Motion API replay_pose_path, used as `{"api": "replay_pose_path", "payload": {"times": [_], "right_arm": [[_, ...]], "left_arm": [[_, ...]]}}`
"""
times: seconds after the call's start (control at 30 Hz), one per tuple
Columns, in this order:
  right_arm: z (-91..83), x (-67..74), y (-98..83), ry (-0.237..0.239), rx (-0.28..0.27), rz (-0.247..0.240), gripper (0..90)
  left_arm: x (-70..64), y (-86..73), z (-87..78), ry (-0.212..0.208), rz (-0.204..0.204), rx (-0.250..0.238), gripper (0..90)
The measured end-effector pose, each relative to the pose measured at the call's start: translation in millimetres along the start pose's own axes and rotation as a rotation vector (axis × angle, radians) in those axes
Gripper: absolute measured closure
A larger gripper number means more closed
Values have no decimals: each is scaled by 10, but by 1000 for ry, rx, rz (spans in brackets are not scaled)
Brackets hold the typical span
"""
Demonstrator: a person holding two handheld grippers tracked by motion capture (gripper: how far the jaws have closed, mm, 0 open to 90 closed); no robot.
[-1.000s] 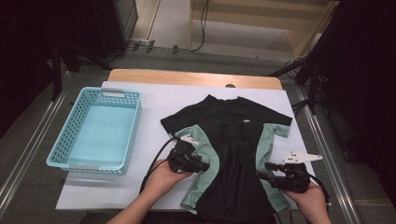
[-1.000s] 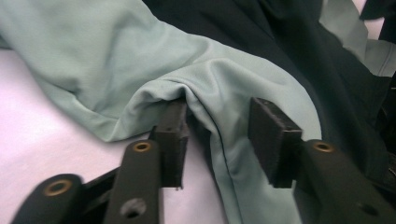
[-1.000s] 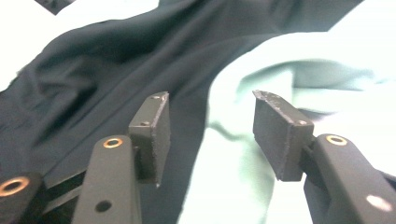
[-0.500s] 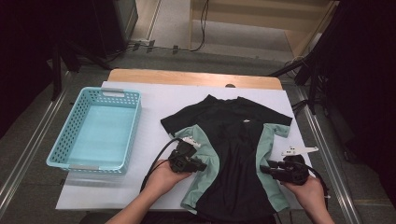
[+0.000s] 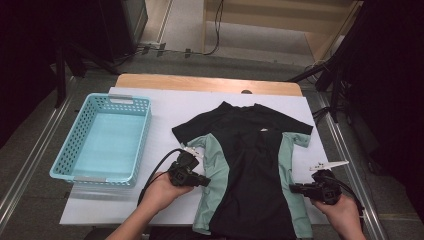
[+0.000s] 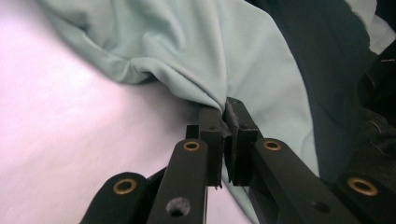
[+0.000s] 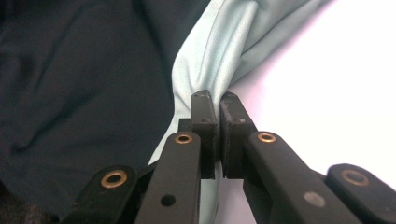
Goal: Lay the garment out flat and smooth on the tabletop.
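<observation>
Fingers [image 6: 212, 128] of the left gripper [image 5: 200, 180] are pressed together on a fold of the mint side panel, the cloth bunching into a small ridge just ahead of them. On the other side, the right gripper [image 5: 298, 188] pinches the matching mint panel; its jaws have just been closing, and the fabric now sits clamped between its fingers [image 7: 205, 119]. Both grips lie on the outer side edges of the shirt [image 5: 250, 165], roughly midway along its length.

Spread flat on the white worktop [image 5: 165, 107], the shirt has its collar at the far side and its hem toward the person. It looks light, thin and quite limp, probably a smooth sports knit, so it should drape and sag between the two holds rather than keep any shape. A shallow pinch on such slick cloth could slip; a deeper bite of the seam would hold better. Well to the left stands a pale blue basket [image 5: 67, 152].
</observation>
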State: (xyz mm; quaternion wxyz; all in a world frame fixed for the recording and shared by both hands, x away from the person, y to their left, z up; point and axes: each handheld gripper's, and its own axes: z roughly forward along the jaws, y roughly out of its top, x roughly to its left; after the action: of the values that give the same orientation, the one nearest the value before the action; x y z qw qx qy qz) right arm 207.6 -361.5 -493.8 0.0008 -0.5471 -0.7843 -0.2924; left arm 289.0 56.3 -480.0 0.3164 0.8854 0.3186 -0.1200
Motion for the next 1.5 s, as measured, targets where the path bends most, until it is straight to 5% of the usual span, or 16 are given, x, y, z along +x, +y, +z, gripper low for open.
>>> {"api": "replay_pose_path", "payload": {"times": [0.6,0.77,0.93,1.03,1.5], "right_arm": [[-104,-102,-160,-18,4,47,830],[-239,-121,-216,-18,-64,103,728],[-254,-109,-192,-56,-157,28,619],[-232,-121,-163,-71,-180,-5,609],[-122,-244,54,-103,-227,18,585]], "left_arm": [[-38,-209,-72,-20,-4,56,874],[-41,-255,-180,-13,-9,7,815],[6,-237,-271,23,-20,-62,754],[23,-216,-284,49,-20,-85,712],[76,-85,-212,89,-7,-135,591]]}}
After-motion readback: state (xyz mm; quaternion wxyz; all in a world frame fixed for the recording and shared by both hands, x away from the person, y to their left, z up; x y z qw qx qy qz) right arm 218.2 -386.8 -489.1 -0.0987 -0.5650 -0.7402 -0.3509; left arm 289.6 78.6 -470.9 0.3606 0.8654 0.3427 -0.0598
